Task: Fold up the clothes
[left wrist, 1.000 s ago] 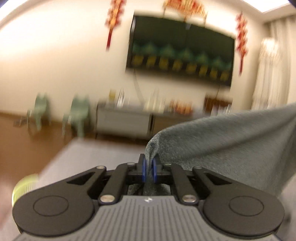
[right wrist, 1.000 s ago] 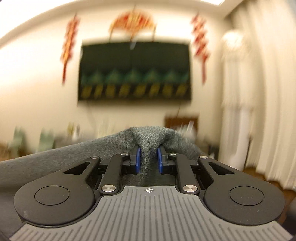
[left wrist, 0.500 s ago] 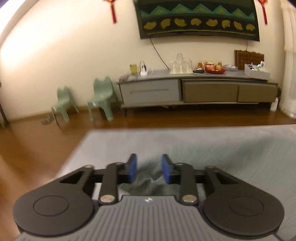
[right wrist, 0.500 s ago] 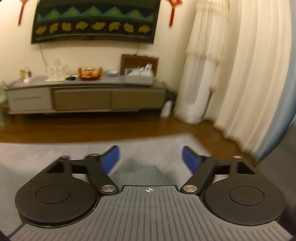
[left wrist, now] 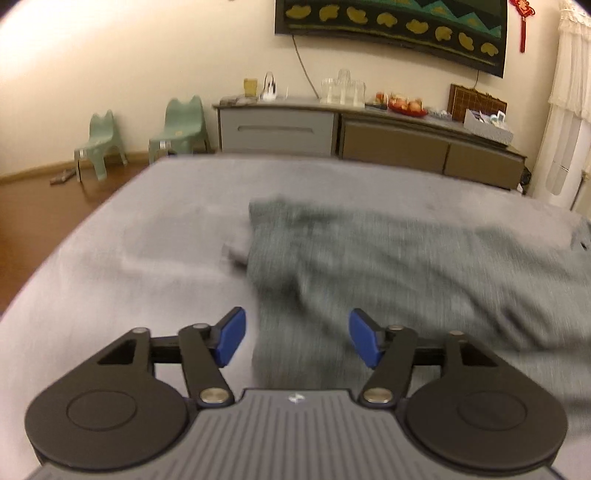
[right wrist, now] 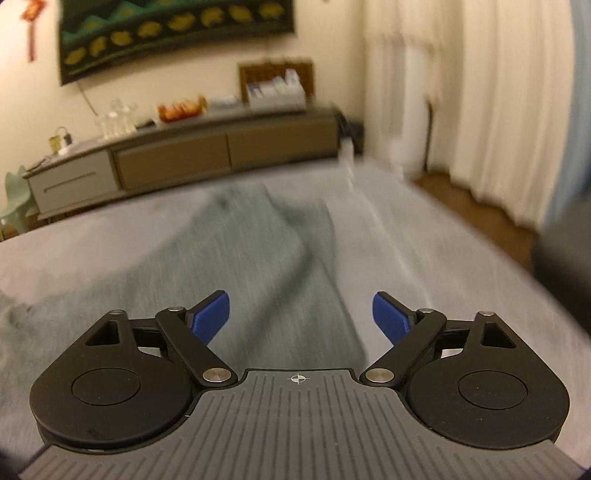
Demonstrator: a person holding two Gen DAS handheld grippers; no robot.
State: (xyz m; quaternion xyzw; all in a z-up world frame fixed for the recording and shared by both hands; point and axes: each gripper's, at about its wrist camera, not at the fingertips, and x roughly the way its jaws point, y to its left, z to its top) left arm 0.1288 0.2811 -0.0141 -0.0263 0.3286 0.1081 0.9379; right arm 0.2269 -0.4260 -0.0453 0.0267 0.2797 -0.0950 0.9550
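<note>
The grey-green garment (left wrist: 388, 258) lies spread and rumpled on a light grey counter (left wrist: 147, 251), its near edge running under both tools. In the left wrist view it fills the middle and right of the surface, with a corner at the far left; in the right wrist view it stretches from the far middle toward the left, blurred.

The left tongs (left wrist: 297, 341) hang just over the garment's near left edge, jaws opening, blue pads (left wrist: 231, 338) apart and pressing on nothing; cloth shows in the gap below them. The right tongs (right wrist: 301, 319) stand wider, jaws also opening, over the garment's near right edge, gripping nothing.

Beyond the counter are a long low sideboard (left wrist: 369, 136) with glassware and fruit, 2 small green chairs (left wrist: 177, 129), a dark wall hanging (left wrist: 388, 22), and white curtains (right wrist: 480, 92) on the right.
</note>
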